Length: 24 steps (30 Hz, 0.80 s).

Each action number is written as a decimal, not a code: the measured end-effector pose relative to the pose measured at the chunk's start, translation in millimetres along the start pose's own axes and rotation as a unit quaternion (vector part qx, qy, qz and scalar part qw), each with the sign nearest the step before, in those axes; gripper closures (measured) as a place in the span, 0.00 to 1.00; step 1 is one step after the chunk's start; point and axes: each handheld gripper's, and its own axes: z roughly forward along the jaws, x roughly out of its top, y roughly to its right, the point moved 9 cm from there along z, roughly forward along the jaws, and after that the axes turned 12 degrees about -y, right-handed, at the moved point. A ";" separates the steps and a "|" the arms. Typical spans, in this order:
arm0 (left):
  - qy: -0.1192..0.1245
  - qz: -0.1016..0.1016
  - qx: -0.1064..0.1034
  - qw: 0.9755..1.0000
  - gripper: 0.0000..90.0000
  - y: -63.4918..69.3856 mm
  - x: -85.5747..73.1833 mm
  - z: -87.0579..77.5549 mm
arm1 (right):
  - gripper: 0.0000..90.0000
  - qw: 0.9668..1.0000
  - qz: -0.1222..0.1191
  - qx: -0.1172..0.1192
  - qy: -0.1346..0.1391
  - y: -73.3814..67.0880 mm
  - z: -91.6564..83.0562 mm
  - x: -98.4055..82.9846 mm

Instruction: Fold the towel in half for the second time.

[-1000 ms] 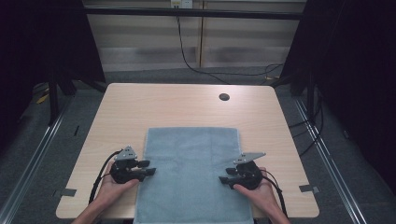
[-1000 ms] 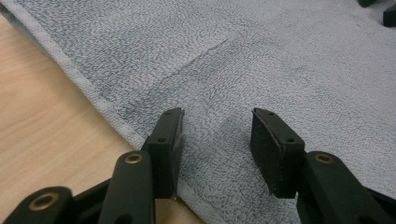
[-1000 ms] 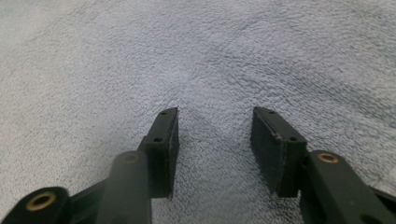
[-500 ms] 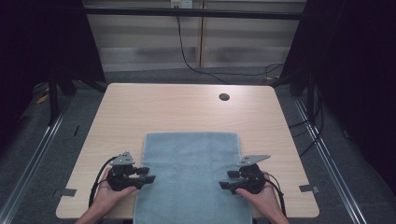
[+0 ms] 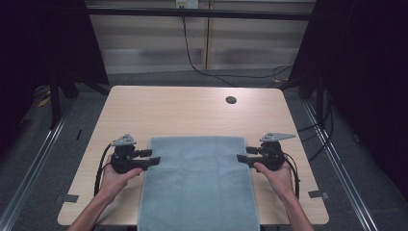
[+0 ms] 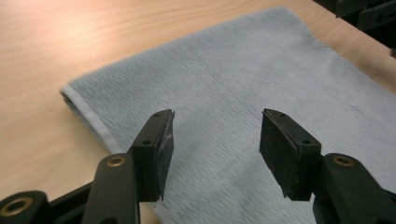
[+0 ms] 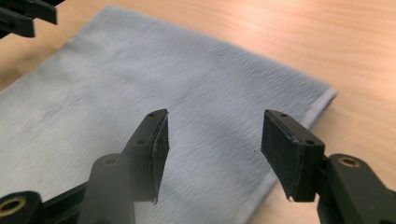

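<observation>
Two grippers hover at the side edges of a folded towel, nothing pinched.

High view: blue towel (image 5: pixel 198 185) flat on the table (image 5: pixel 192 110), near edge hanging over; left gripper (image 5: pixel 153 160) and right gripper (image 5: pixel 242 159) at its far corners, tips pointing inward. Left gripper view: jaws spread, just been opening, towel (image 6: pixel 243 74) beneath, nothing between the pads. Right gripper view: jaws spread wide over the towel (image 7: pixel 140 88), empty.

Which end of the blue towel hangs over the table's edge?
The near end of the towel, on the person's side, passes over the front edge of the table. The far end lies flat on the wood, short of the round hole.
</observation>
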 end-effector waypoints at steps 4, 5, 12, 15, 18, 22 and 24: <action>0.010 -0.012 0.013 1.000 0.53 -18.3 12.9 6.0 | 0.45 1.000 0.003 0.013 0.009 6.3 1.8 17.7; 0.004 -0.017 0.015 1.000 0.52 -24.3 14.6 9.4 | 0.45 1.000 0.002 0.014 0.007 7.3 2.3 21.6; 0.000 -0.040 0.034 0.999 0.50 -55.6 20.1 18.2 | 0.43 1.000 0.015 -0.007 0.002 36.6 14.0 39.0; 0.017 -0.055 0.043 0.997 0.48 -64.6 24.0 19.9 | 0.41 1.000 0.025 -0.012 -0.003 42.9 23.2 40.3; 0.005 -0.053 0.047 0.997 0.47 -71.4 25.2 25.4 | 0.41 0.999 0.023 -0.019 -0.013 46.3 32.5 40.7; -0.015 -0.049 0.043 0.998 0.47 -70.4 28.4 38.0 | 0.41 0.998 0.025 -0.036 -0.037 59.0 45.9 41.1; -0.022 -0.031 0.052 0.998 0.47 -66.5 29.8 42.0 | 0.41 0.998 0.022 -0.044 -0.047 63.2 51.3 41.4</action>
